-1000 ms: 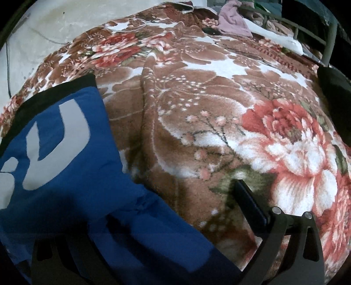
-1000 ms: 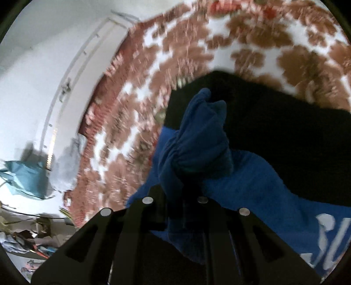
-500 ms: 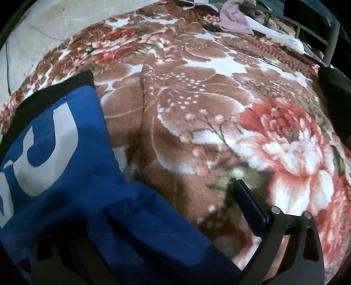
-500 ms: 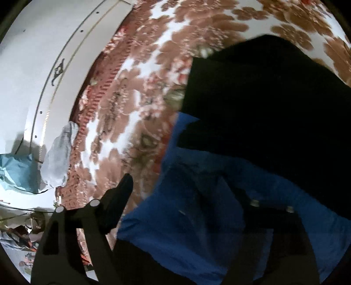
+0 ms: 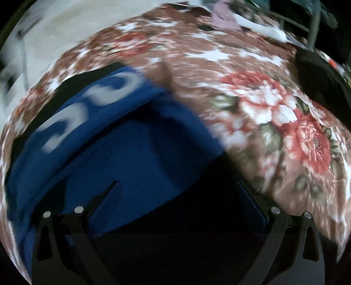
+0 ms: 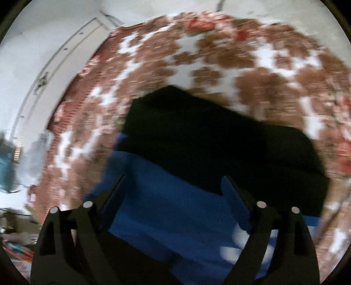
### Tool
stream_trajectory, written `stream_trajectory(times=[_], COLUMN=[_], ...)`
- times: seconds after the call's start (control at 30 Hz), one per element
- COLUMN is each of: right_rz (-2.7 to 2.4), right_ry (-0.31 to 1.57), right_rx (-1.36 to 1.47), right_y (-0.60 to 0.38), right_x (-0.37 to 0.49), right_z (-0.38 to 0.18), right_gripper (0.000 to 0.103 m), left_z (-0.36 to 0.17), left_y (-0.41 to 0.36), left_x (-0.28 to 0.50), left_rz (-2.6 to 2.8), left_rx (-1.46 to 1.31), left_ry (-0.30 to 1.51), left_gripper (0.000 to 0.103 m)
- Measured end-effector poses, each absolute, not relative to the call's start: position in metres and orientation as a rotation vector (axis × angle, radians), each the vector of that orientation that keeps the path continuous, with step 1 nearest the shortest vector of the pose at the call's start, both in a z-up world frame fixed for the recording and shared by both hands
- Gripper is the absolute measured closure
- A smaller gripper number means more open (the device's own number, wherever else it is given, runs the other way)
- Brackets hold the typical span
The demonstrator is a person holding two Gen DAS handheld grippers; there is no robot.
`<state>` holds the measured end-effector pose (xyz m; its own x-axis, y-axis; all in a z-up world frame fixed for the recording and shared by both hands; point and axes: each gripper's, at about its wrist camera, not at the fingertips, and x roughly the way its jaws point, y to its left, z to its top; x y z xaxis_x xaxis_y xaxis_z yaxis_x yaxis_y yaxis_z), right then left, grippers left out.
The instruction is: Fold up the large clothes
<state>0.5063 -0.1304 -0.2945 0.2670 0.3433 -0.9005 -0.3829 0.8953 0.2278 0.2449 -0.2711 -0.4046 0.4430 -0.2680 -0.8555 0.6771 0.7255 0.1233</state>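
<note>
A blue and black garment (image 5: 122, 140) with pale grey lettering lies on the floral blanket (image 5: 252, 105). In the left wrist view, which is blurred, my left gripper (image 5: 177, 188) is open just above its blue part, holding nothing. In the right wrist view the garment's blue part (image 6: 175, 206) lies near me and its black part (image 6: 219, 140) beyond. My right gripper (image 6: 175, 184) is open over the blue cloth and empty.
A dark bundle (image 5: 318, 76) sits at the blanket's right side. Pink and white clothes (image 5: 226, 17) lie at the far end by a metal bed rail (image 5: 313, 24). A white wall (image 6: 33, 43) and grey and teal items (image 6: 33, 157) are at left.
My right gripper has let go of the bunched blue cloth and opened; the cloth now lies flat. My left gripper has moved over the garment, with its left finger now uncovered.
</note>
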Motion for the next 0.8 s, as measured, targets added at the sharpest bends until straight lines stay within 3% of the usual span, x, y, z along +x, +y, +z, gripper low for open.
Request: stream_trajectory(times=[0.3,0.5,0.63,0.67,0.7,0.73,0.8], right_rz=[0.171,-0.054,-0.149,-0.163,-0.171,-0.176,-0.175], right_ry=[1.221,1.234,1.269,1.265,1.259,1.254,1.257], right_rx=[-0.031,-0.170,-0.099,-0.093,-0.088,-0.081,-0.070], right_y=[-0.263,-0.311,-0.343,-0.347,-0.349,-0.351,-0.353], right_x=[0.486,0.469,0.467,0.466,0.466,0.466,0.467], right_z=[-0.330,-0.374,-0.395,-0.398,-0.400,-0.401,-0.405], right_gripper=[0.014,0.014,0.013,0.008,0.007,0.007,0.006], left_z=[-0.383,-0.362,-0.359,-0.363,-0.372,-0.380,-0.396], left_y=[-0.120,0.027,0.069,0.075,0.078,0.079,0.077], left_x=[0.287,0.395,0.453,0.467,0.480,0.486,0.498], left_rz=[-0.422,-0.176,-0.157,-0.161,-0.164,-0.171,-0.221], left_rx=[0.570,0.264,0.157,0.127,0.102,0.085,0.060], left_ry=[0.914,0.998,1.030,1.051,1.096,1.133,1.197], left_gripper=[0.005,0.005,0.005,0.006,0.007,0.018,0.031])
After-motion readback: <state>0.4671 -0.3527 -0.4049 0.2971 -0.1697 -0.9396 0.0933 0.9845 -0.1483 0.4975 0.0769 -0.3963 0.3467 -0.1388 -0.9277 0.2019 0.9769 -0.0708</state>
